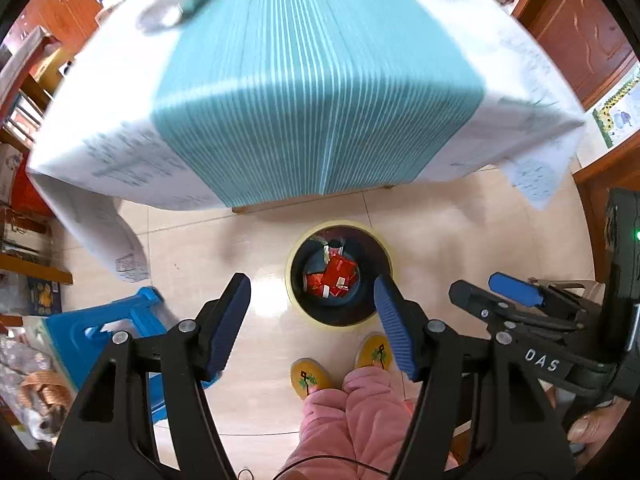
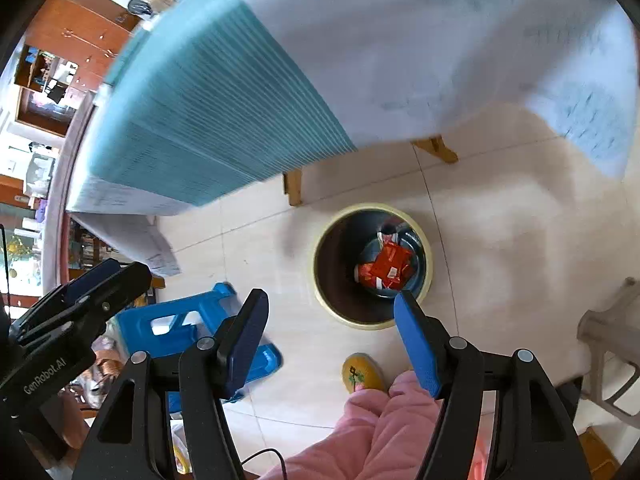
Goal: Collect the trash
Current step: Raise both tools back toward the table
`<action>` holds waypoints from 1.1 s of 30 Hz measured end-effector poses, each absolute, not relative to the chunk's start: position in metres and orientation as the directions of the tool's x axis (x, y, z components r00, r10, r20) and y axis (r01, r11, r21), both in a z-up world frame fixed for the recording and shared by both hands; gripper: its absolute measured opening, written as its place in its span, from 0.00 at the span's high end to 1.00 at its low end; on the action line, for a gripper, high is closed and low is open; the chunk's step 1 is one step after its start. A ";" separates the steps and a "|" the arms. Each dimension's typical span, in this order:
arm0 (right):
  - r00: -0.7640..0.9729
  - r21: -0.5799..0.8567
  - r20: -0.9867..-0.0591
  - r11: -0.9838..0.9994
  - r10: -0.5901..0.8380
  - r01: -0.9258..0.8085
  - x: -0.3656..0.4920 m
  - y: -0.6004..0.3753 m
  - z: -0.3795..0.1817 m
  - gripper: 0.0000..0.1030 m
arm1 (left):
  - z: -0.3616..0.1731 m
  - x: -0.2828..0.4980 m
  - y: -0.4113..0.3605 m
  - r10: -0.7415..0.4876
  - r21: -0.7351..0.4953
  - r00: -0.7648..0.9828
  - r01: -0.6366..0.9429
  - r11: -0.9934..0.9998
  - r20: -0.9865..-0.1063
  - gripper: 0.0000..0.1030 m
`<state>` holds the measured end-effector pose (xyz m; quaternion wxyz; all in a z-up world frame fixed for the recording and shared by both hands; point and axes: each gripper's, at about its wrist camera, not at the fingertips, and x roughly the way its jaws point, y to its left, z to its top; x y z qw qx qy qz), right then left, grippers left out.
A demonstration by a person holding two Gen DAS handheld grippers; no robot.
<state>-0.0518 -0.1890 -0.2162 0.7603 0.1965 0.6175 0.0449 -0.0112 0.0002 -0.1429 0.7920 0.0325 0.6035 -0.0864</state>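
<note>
Red wrappers (image 1: 338,276) (image 2: 386,268) sit at the bottom of the bin (image 1: 298,248) (image 2: 324,240), a round bin with a pale yellow rim and dark inside. Something else small and dark lies behind them in the bin; can't tell what.

Bin stands on the tiled floor (image 1: 460,232) (image 2: 500,220), just in front of the desk's near edge, close to a wooden desk leg (image 2: 294,186).

Left tool (image 1: 312,300): jaws wide, nothing between the blue pads, pointing steeply down over the bin's near rim. Right tool (image 2: 332,312) (image 1: 480,292): jaws wide too, empty, also aimed down beside the bin. The two tools hang side by side, apart from each other.

Below the tools: person's pink padded trousers (image 1: 360,408) (image 2: 380,420) and yellow slippers (image 1: 310,376) (image 2: 362,370), standing on the floor just short of the bin.

Blue plastic stool (image 1: 100,332) (image 2: 172,328) on the floor left of the bin, well apart from it.

Desk (image 1: 120,92) (image 2: 440,40) is covered with a white cloth hanging over the edges, with a teal striped runner (image 1: 312,80) (image 2: 208,112) down the middle and over the near edge. Far desk edge carries boxes and clutter, blurred. Grey chair (image 2: 612,340) at the right on the floor.
</note>
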 end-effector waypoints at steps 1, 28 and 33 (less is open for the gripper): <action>0.242 0.356 -0.919 0.919 0.312 0.170 -0.053 -0.187 -0.204 0.36 | -0.130 -0.014 0.002 -0.098 -0.052 0.262 0.178 0.983 -0.960 0.41; 0.642 0.196 -0.754 0.981 0.143 0.011 -0.051 -0.165 0.113 0.36 | 0.121 0.028 0.028 -0.177 -0.077 0.511 0.212 0.974 -0.841 0.41; 0.667 0.178 -0.731 0.984 0.143 -0.016 -0.014 -0.175 0.133 0.36 | 0.139 0.068 0.019 -0.190 -0.104 0.524 0.188 0.977 -0.831 0.41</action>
